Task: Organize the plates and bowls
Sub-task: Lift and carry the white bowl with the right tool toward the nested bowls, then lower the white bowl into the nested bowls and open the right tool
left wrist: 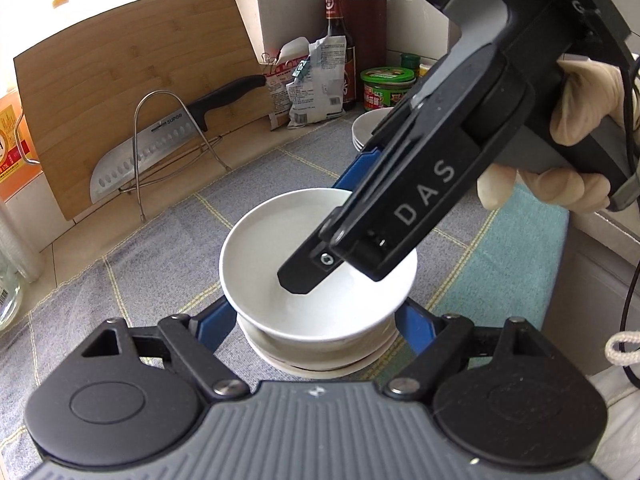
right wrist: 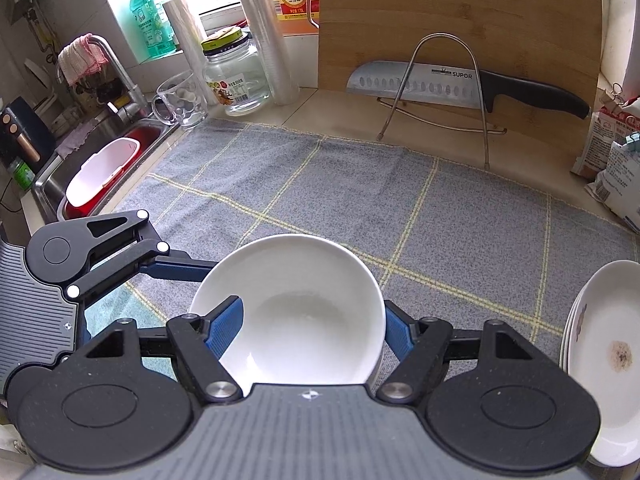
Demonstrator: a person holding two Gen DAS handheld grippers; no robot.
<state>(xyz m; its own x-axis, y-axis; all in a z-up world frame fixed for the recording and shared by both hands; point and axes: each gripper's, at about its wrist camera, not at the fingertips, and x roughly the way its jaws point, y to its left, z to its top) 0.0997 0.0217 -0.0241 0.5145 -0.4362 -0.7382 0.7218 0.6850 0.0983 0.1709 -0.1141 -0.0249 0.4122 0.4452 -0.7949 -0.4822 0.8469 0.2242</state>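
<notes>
A white bowl (left wrist: 280, 248) (right wrist: 304, 300) hangs tilted over a stack of white bowls (left wrist: 320, 350). My right gripper (left wrist: 332, 220) (right wrist: 312, 308) is shut on it, one finger inside the bowl and the other outside its wall; a gloved hand (left wrist: 580, 96) holds that gripper. My left gripper (left wrist: 316, 306) hugs the stack underneath, a blue finger against each side. In the right wrist view only one of its fingers (right wrist: 176, 270) shows, reaching to the bowl's left side. A stack of white plates (left wrist: 368, 128) (right wrist: 608, 340) lies nearby on the cloth, the top one stained brown.
A grey checked cloth (right wrist: 360, 184) covers the counter. A knife (right wrist: 420, 84) rests on a wire rack against a bamboo board (right wrist: 460, 20). Jar (right wrist: 236, 76), glass mug (right wrist: 180, 100) and sink (right wrist: 100, 168) are at the left; packets (left wrist: 316, 84) and bottles (left wrist: 340, 40) stand by the wall.
</notes>
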